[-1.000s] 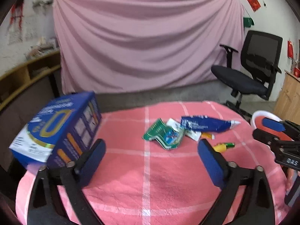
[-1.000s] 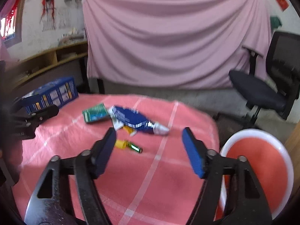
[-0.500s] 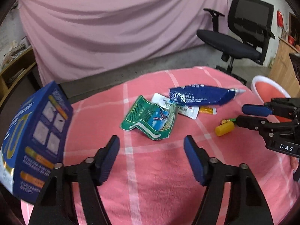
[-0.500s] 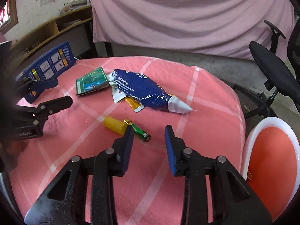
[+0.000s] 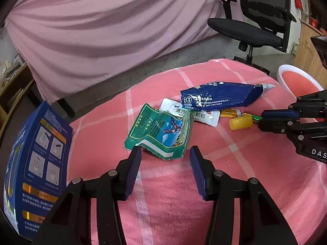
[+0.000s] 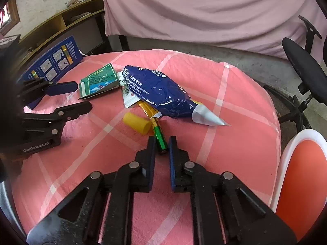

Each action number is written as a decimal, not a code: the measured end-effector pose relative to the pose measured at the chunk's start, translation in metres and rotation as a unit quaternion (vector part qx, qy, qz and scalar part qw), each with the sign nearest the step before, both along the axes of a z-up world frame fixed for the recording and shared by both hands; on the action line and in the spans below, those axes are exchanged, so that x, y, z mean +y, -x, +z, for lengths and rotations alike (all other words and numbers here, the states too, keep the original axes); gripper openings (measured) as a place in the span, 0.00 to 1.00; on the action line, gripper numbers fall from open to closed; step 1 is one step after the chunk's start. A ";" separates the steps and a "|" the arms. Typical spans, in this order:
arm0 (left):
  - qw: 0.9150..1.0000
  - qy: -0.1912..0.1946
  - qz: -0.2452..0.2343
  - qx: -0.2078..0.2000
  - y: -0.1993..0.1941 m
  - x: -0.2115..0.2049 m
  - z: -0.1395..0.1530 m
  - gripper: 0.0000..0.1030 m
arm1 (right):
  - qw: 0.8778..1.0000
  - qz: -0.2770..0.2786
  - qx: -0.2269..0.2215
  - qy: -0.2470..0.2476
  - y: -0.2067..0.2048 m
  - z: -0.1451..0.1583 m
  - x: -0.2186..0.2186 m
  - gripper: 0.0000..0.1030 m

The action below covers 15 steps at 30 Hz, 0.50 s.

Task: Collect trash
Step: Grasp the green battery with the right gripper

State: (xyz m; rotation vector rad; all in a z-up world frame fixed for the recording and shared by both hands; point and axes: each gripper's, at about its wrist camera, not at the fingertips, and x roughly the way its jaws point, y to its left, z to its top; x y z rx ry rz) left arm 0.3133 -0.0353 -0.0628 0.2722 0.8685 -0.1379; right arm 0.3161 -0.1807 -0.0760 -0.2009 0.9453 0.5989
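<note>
Right gripper (image 6: pixel 161 143) nearly closed around green battery (image 6: pixel 159 136), left gripper (image 5: pixel 165 155) apart at green wrapper's (image 5: pixel 159 131) edge, blue pouch (image 6: pixel 161 92) beyond, red basin (image 6: pixel 300 183) beside table.

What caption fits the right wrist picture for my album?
Right tool closing around a shiny green battery beside a yellow plastic cap on the pink checked tablecloth.

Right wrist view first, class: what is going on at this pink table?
A person is collecting trash with two handheld tools. The right tool has its fingers narrowly apart around the end of a green tube beside a yellow cap. The left tool is open at the near edge of a crumpled green packet. A blue bag lies untouched; a red basin waits alongside.
</note>
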 end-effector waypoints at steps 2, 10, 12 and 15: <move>1.000 -0.004 -0.003 0.000 -0.002 -0.002 -0.001 0.37 | 1.000 -0.001 0.001 -0.002 0.000 0.000 0.001 0.31; 1.000 -0.023 -0.019 -0.001 -0.003 -0.010 -0.003 0.14 | 1.000 -0.006 0.007 -0.019 0.001 0.001 -0.003 0.30; 0.999 -0.028 -0.022 -0.003 -0.002 -0.013 -0.004 0.13 | 1.000 -0.006 0.007 -0.021 0.002 0.001 -0.003 0.30; 0.999 -0.024 -0.023 -0.007 0.000 -0.013 -0.004 0.12 | 1.000 -0.008 0.007 -0.026 0.003 0.002 -0.005 0.30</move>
